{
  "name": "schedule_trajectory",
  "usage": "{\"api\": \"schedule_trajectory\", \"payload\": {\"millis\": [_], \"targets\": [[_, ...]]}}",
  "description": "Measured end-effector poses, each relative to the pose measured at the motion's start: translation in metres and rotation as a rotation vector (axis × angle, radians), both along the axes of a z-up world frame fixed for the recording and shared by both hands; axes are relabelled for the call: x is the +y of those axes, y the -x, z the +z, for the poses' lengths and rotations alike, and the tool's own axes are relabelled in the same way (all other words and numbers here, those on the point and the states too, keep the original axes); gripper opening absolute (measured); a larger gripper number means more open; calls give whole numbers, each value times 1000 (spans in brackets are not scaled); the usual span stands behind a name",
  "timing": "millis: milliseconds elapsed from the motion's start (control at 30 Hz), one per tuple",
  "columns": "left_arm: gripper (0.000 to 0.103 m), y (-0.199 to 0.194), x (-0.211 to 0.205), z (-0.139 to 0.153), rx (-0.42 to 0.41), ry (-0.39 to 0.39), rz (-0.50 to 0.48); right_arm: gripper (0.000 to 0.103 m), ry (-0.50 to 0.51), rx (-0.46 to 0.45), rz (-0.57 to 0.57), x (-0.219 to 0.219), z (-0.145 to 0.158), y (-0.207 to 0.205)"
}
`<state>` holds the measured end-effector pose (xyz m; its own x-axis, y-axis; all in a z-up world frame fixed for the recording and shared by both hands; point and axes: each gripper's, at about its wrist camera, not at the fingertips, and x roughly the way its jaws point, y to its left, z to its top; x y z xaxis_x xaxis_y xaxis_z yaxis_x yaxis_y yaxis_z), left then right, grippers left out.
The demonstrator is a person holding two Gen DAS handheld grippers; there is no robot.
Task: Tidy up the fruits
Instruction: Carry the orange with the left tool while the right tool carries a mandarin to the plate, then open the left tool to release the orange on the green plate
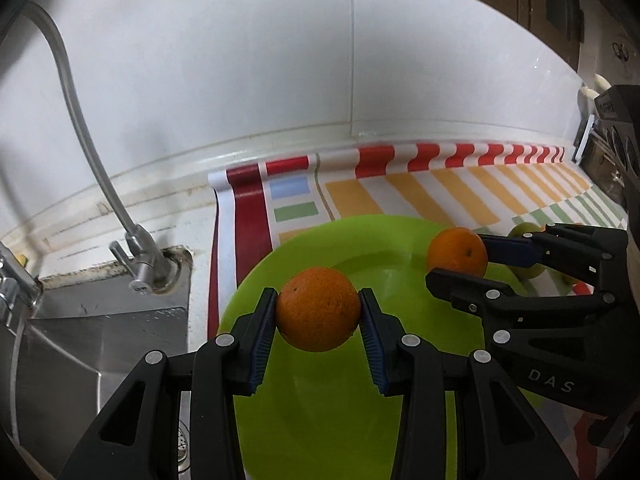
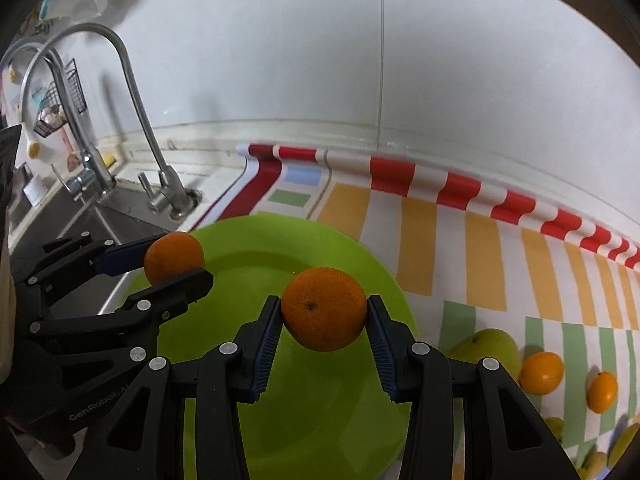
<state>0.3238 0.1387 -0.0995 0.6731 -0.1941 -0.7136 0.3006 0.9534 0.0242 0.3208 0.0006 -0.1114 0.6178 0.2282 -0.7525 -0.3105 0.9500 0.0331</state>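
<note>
Your left gripper (image 1: 319, 312) pinches a round, dimpled orange (image 1: 319, 309) between its ribbed blue pads, held above the near half of the smooth lime-green plate (image 1: 360, 240). Your right gripper (image 2: 324, 312) clamps a second orange (image 2: 324, 309) the same way over that plate's right half, both sets of fingers narrowly spread to the fruit's width. Right of the plate, on the glossy striped mat (image 2: 480, 240), lie a green apple (image 2: 486, 346) and two small oranges (image 2: 541, 373); the black gripper bodies read "DAS" and "GenRobot.AI".
</note>
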Motion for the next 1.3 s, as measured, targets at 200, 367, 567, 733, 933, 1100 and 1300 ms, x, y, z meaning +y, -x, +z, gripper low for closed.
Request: {"api": "schedule_trajectory", "payload": {"millis": [200,367,567,733,933,1100,1300], "targets": [[40,-6,-2,-9,24,-3,-8,44,4,20,4,1,-8,-6],[46,-4,-1,-6,14,-3,4,44,2,25,1,1,-8,-7],[51,6,10,10,2,11,29,54,4,-16,-27,-3,3,2],[58,26,11,29,-44,0,44,54,3,-61,-45,-8,18,20],[61,51,11,48,-86,25,58,57,-19,-98,-71,-17,37,47],[65,71,6,61,-111,44,71,59,-30,-137,-93,-26,53,72],[77,103,-3,77,-150,57,92,69,-48,-198,-124,-43,74,106]]}}
